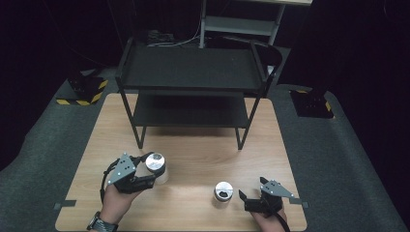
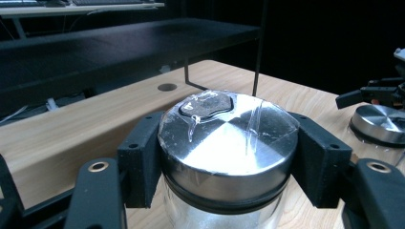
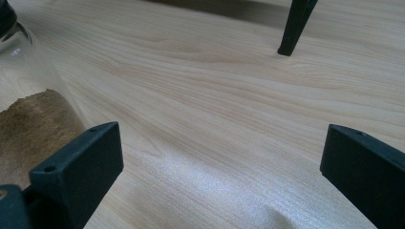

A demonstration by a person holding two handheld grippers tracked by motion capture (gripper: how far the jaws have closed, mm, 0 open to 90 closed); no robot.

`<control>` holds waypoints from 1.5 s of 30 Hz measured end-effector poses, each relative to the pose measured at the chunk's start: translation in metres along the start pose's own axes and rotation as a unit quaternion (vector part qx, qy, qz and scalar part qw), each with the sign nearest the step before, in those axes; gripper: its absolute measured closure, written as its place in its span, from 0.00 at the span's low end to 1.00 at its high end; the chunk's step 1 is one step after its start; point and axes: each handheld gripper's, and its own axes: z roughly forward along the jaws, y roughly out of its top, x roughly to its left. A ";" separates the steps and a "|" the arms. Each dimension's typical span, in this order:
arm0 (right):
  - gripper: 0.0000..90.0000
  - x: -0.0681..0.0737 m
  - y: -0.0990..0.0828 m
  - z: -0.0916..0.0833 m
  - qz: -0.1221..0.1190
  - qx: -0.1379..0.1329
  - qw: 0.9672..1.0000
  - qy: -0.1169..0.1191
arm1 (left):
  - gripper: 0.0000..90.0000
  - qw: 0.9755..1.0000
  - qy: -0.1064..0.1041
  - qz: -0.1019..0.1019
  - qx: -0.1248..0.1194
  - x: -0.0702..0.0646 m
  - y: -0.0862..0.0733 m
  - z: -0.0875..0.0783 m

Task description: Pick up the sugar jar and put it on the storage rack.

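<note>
A glass jar with a shiny metal lid (image 1: 155,163) sits between the jaws of my left gripper (image 1: 147,174) at the near left of the wooden table (image 1: 193,150). In the left gripper view both black pads press on the jar (image 2: 227,148) just under its lid, so my left gripper (image 2: 228,164) is shut on it. A second, similar jar (image 1: 223,191) stands at the near middle; brown powder shows inside this second jar (image 3: 28,124). To its right my right gripper (image 1: 250,199) stands open, and in its own view my right gripper (image 3: 222,162) has only bare wood between its jaws.
A black two-tier shelf rack (image 1: 191,67) stands across the far half of the table, and one of the rack's legs (image 3: 293,28) shows ahead of the right gripper. The second jar (image 2: 382,121) and the right gripper (image 2: 367,93) appear at the right of the left gripper view. Grey mat (image 1: 338,159) surrounds the table.
</note>
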 end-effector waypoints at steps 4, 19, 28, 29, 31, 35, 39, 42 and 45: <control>0.00 0.000 0.001 0.000 -0.001 0.002 1.000 0.001 | 0.39 1.000 0.002 0.004 -0.001 0.001 0.007 -0.002; 0.00 -0.001 0.000 0.000 0.001 0.001 1.000 0.002 | 0.39 1.000 0.006 0.020 -0.023 0.003 0.042 -0.005; 0.00 -0.002 0.000 0.000 0.003 0.000 1.000 0.003 | 0.39 0.999 0.008 0.022 -0.040 0.006 0.066 -0.007; 0.00 -0.002 0.000 0.000 0.003 0.000 1.000 0.003 | 0.39 0.999 0.009 0.024 -0.040 0.006 0.068 -0.007; 0.00 -0.002 0.000 0.000 0.004 0.000 1.000 0.003 | 0.39 0.999 0.011 0.022 -0.043 0.006 0.073 -0.008; 0.00 -0.002 0.000 0.000 0.003 0.000 1.000 0.003 | 0.39 0.999 0.012 0.026 -0.046 0.008 0.083 -0.007; 0.00 -0.002 0.000 0.000 0.005 0.000 1.000 0.004 | 0.39 0.998 0.014 0.027 -0.049 0.010 0.092 -0.007; 0.00 -0.002 0.000 0.000 0.006 0.000 1.000 0.004 | 0.39 0.998 0.016 0.026 -0.054 0.013 0.100 -0.007; 0.00 -0.002 0.000 0.000 0.006 0.000 1.000 0.004 | 0.39 0.998 0.019 0.024 -0.059 0.015 0.108 -0.006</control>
